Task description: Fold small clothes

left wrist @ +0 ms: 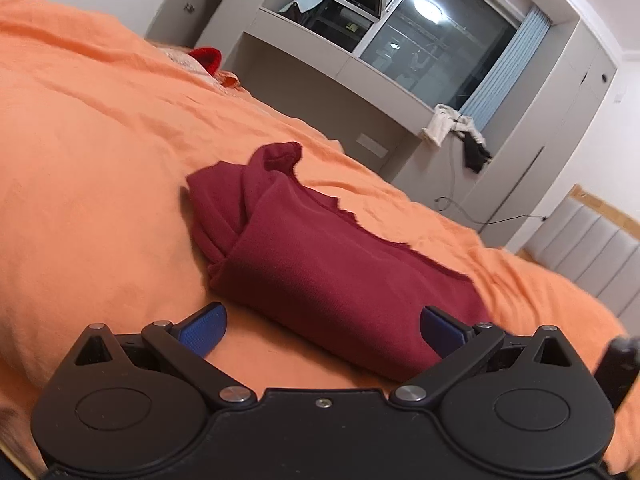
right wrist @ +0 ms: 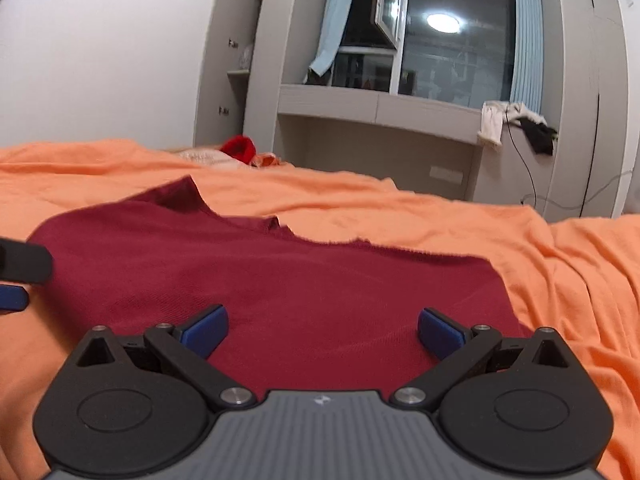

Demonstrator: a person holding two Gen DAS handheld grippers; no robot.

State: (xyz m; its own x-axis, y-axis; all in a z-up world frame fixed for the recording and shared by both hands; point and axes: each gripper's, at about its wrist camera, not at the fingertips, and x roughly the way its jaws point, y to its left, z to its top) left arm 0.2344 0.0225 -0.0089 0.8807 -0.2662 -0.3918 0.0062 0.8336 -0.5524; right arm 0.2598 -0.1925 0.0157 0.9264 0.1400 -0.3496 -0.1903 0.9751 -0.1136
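Observation:
A dark red garment (left wrist: pixel 320 264) lies folded on the orange bed sheet (left wrist: pixel 100 168), with a bunched sleeve or collar sticking up at its far end. My left gripper (left wrist: pixel 322 330) stands open just short of its near edge, blue pads wide apart and nothing between them. In the right wrist view the same red garment (right wrist: pixel 260 280) spreads flat under my right gripper (right wrist: pixel 322 330), which is open above the cloth. The other gripper's finger (right wrist: pixel 24 266) shows at the left edge of that view.
A bright red item (right wrist: pixel 239 147) and pale cloth lie at the bed's far side. Beyond the bed stand a grey desk unit (right wrist: pixel 380 112) under a dark window, draped clothes (right wrist: pixel 516 120), a hanging cable, and a padded headboard (left wrist: pixel 580 248) at right.

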